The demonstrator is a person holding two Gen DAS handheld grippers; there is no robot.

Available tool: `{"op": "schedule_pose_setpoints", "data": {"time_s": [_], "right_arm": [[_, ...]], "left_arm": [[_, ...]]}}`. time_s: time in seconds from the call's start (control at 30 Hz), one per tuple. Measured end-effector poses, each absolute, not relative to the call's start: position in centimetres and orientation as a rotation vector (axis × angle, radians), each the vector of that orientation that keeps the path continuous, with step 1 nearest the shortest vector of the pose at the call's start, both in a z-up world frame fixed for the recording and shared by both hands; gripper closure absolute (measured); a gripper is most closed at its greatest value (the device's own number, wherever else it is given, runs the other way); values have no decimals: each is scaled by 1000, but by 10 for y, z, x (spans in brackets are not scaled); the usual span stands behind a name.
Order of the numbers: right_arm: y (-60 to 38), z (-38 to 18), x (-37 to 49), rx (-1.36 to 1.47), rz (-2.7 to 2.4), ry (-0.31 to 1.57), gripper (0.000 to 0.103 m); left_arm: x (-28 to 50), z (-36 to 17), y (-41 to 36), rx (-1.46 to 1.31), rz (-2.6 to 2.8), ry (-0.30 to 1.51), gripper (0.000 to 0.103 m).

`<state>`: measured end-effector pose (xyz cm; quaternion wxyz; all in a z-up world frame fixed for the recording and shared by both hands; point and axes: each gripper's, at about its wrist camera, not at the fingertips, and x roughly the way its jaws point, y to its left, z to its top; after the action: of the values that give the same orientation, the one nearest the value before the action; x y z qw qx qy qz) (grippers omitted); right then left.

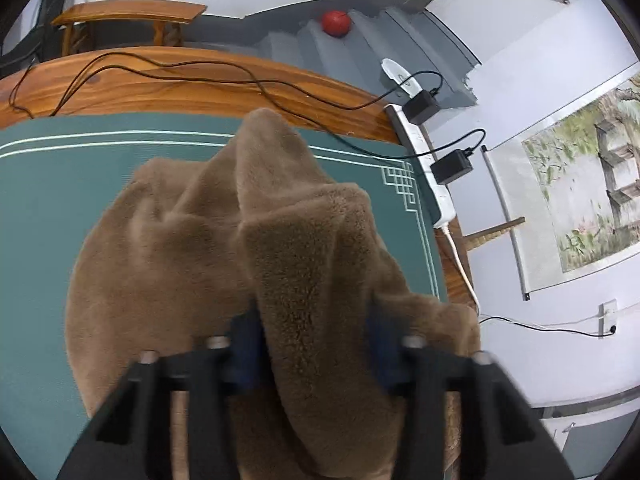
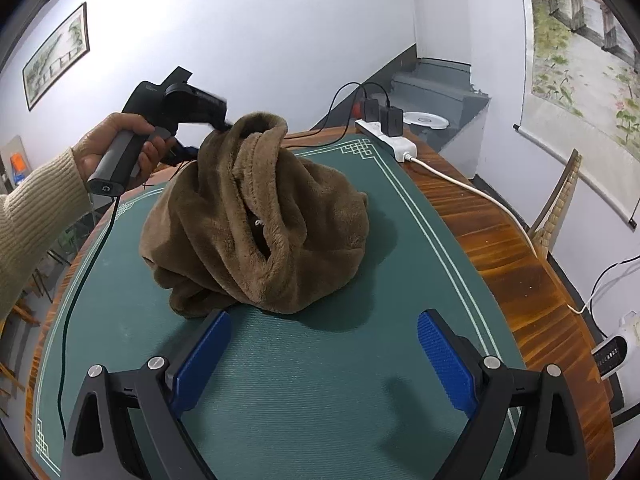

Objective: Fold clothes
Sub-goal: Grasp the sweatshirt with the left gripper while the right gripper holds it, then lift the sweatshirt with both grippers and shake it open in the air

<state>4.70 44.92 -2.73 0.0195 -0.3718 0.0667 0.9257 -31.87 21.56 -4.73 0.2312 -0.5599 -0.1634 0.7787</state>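
Fleece garment (image 2: 256, 216), brown and crumpled, sits heaped on the green mat (image 2: 320, 380) covering your tabletop (image 2: 520, 264). Your left gripper (image 1: 316, 332) is clamped on a thick fold of it, lifting that fold into a peak above the heap. Your right gripper (image 2: 324, 356) hovers just short of the heap's near edge, pads (image 2: 444, 360) wide apart and holding nothing.

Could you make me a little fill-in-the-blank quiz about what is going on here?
1. The left gripper is shut on the fluffy ____ garment.
2. The right gripper hovers with its jaws ____.
3. The garment sits on a ____ mat.
4. Black adapters plug into a white ____.

Missing words: brown; open; green; power strip
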Motion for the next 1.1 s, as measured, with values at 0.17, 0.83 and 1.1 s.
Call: {"op": "schedule_pose_setpoints", "data": {"time_s": [0.17, 0.83, 1.1], "right_arm": [[448, -34, 38, -1178, 2882, 222, 7], [388, -85, -39, -1132, 2945, -531, 7], [397, -69, -77, -1143, 3005, -252, 84]], "left_arm": [[-297, -26, 177, -1438, 2184, -537, 90], [-193, -5, 22, -1312, 2401, -696, 91], [-172, 14, 27, -1219, 2423, -648, 91]]}}
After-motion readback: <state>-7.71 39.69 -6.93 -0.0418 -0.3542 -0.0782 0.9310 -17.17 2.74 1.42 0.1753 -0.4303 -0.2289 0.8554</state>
